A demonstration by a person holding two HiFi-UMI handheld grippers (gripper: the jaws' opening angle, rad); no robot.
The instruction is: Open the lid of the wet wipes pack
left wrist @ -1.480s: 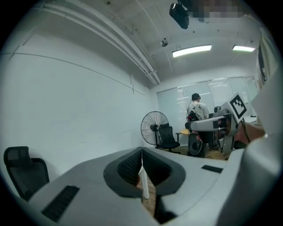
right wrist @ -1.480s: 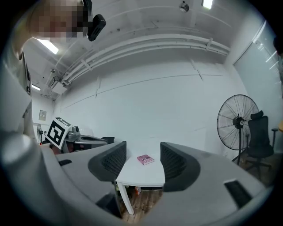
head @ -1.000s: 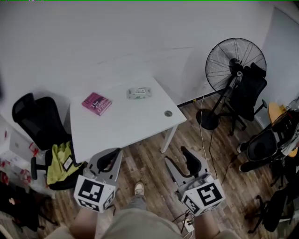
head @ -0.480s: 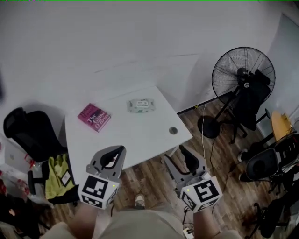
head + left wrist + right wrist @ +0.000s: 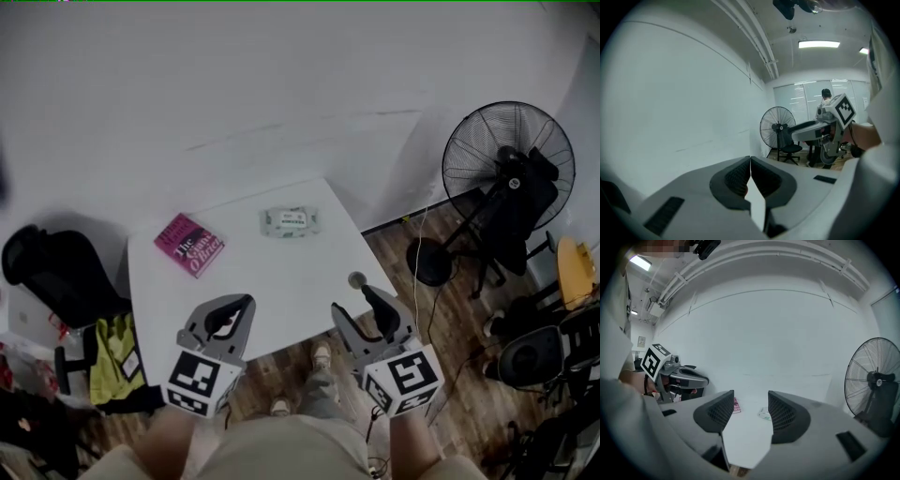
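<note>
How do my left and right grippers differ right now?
The left gripper has its jaws closed together; the right gripper has them apart. The left gripper faces the wall and the fan, while the right gripper's jaws frame the table and the wet wipes pack. Both are empty and held near the table's front edge, short of the pack.

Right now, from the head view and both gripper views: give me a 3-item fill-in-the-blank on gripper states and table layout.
1. The left gripper has its jaws ____, with nothing held.
2. The right gripper has its jaws ____, with nothing between them.
3. In the head view, the wet wipes pack lies on the table to the ____ of the pink book.

Missing words: shut; open; right.
</note>
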